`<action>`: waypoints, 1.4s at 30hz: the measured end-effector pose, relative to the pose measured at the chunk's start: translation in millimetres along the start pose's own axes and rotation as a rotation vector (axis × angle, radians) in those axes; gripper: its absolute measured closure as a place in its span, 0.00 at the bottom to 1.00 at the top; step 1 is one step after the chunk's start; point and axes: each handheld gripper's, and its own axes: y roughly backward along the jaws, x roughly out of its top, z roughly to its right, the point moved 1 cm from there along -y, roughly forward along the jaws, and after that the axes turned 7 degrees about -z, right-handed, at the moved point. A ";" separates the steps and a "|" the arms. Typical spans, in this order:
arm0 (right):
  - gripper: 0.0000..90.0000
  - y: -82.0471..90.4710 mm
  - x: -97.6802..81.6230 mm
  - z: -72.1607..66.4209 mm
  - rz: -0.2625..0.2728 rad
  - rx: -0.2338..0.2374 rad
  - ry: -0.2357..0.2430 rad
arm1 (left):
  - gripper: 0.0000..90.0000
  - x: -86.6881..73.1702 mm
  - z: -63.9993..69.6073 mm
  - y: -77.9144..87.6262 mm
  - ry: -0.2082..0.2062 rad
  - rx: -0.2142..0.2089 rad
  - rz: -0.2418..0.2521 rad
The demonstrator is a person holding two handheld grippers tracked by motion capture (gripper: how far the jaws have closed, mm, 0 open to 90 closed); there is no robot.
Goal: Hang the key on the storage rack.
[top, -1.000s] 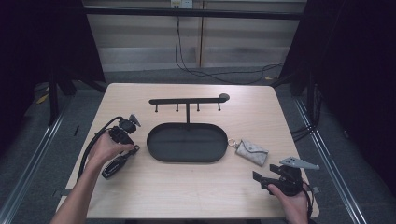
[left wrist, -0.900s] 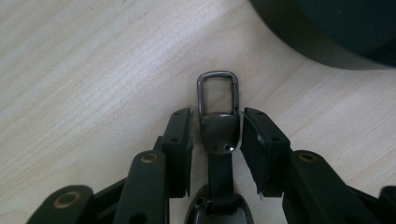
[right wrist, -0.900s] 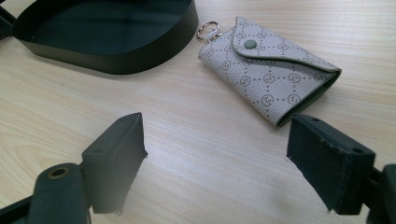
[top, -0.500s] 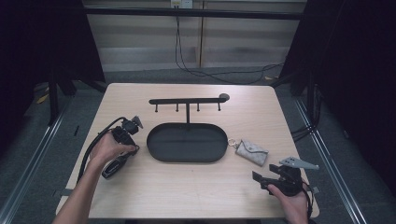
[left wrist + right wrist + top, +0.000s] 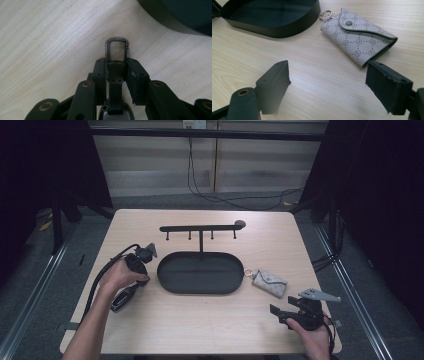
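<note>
Desk (image 5: 150,330): pale wood, carrying every item below.

Tray stand (image 5: 201,272): black oval tray mid-desk, with a post and a hook rail (image 5: 200,228) behind it. All hooks bare.

Left hand-held gripper (image 5: 145,253): just left of the tray. Its jaws have just been closing and now pinch the black strap of a key fob (image 5: 115,75) between the pads. The fob's metal clip loop (image 5: 117,48) sticks out past the tips, close over the desk beside the tray's rim. Judged meaning: the fob is secured and ready to lift toward the tray or a hook.

Right hand-held gripper (image 5: 281,312): at the near right corner, jaws wide apart, nothing between them.

Key pouch (image 5: 358,35): grey patterned, snap flap shut, gold ring toward the tray; lying just right of the tray, ahead of the right jaws, untouched.
</note>
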 end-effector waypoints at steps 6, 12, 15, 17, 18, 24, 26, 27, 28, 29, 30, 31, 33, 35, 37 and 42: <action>0.21 -0.9 0.3 0.4 -0.002 0.000 -0.009 | 0.79 0.0 0.1 0.2 -0.004 0.001 0.001; 0.21 -0.3 0.3 0.6 0.003 -0.006 -0.012 | 0.79 -4.0 -5.6 0.2 0.008 -0.028 0.040; 0.21 -0.2 0.3 0.6 0.005 -0.007 -0.013 | 0.79 -4.9 -5.9 0.4 0.006 -0.039 0.032; 0.21 -0.3 0.4 1.0 0.005 -0.007 -0.014 | 0.79 -5.9 -5.2 2.5 0.010 -0.040 0.037; 0.21 -0.4 0.3 0.7 0.003 -0.008 -0.013 | 0.79 -6.9 -4.8 5.6 0.004 -0.045 0.044; 0.21 -0.6 0.2 1.1 0.001 -0.008 -0.020 | 0.79 -12.0 -5.0 17.9 0.003 -0.055 0.073; 0.21 -0.7 0.2 1.2 0.001 -0.006 -0.021 | 0.79 -15.4 -5.2 23.2 0.008 -0.054 0.085; 0.21 -0.8 0.2 1.3 0.000 -0.007 -0.019 | 0.79 -16.6 -5.4 24.7 0.005 -0.054 0.091; 0.21 -0.8 0.2 1.3 0.000 -0.007 -0.019 | 0.79 -16.6 -5.4 24.7 0.005 -0.054 0.091; 0.21 -0.8 0.2 1.2 0.000 -0.008 -0.018 | 0.79 -17.8 -4.8 26.3 0.011 -0.060 0.096; 0.21 -0.8 0.2 1.1 0.000 -0.008 -0.017 | 0.79 -19.2 -4.8 28.5 0.009 -0.060 0.101; 0.21 -0.8 0.2 1.1 0.000 -0.008 -0.017 | 0.79 -20.0 -5.0 30.2 0.002 -0.061 0.103; 0.21 -0.7 0.3 1.0 0.003 -0.007 -0.015 | 0.79 -22.7 -5.1 35.1 -0.002 -0.061 0.115; 0.21 -0.6 0.3 0.7 0.002 -0.008 -0.015 | 0.79 -25.9 -5.1 40.9 -0.001 -0.057 0.141; 0.21 -0.8 0.4 0.8 0.004 -0.007 -0.016 | 0.79 -29.3 -5.9 46.3 0.007 -0.069 0.154; 0.21 -0.7 0.3 0.8 0.005 -0.007 -0.015 | 0.79 -34.7 -6.5 58.1 0.002 -0.071 0.161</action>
